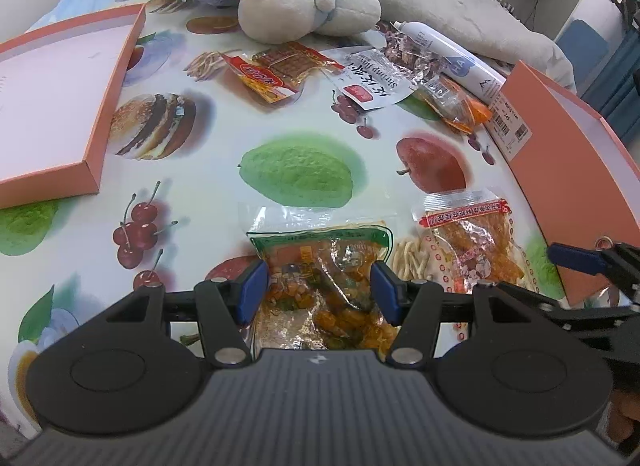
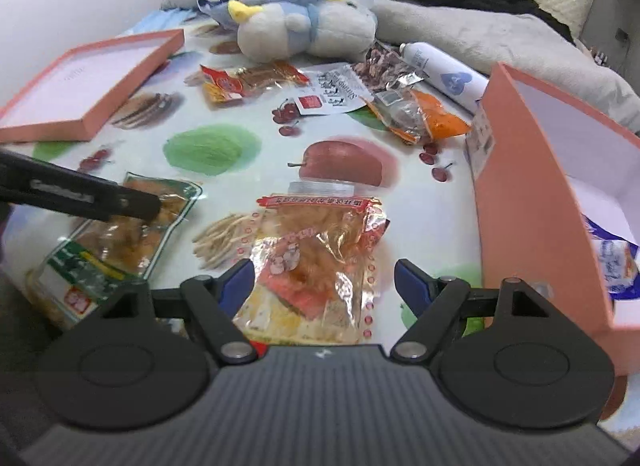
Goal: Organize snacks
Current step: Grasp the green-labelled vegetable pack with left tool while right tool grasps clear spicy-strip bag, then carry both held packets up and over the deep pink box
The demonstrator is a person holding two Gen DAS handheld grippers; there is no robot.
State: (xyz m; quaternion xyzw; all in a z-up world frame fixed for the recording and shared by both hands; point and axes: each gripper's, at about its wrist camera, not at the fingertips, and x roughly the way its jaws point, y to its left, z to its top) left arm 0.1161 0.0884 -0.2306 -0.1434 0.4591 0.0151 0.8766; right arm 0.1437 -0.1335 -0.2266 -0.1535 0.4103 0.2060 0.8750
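L tongs [image 1: 318,292] part open, green-edged snack pack [image 1: 320,266] straddled betw pads, not yet pinched. R tongs [image 2: 324,286] wide open, nothing held, red-trim pack [image 2: 316,250] straight ahead, long axis along fingers. Orange box [image 2: 532,201] nearer R side.

1. The right gripper [image 2: 324,280] fills the bottom of the frame, jaws spread wide on either side of a red-trimmed clear snack bag [image 2: 316,262] lying on the fruit-print tablecloth [image 2: 424,201].
2. At left, the left gripper [image 2: 132,205] reaches over a green-edged snack packet [image 2: 116,242].
3. An open orange box [image 2: 532,201] stands at right; its lid [image 2: 88,85] lies upper left.
4. A plush toy [image 2: 304,25] rests at top centre.
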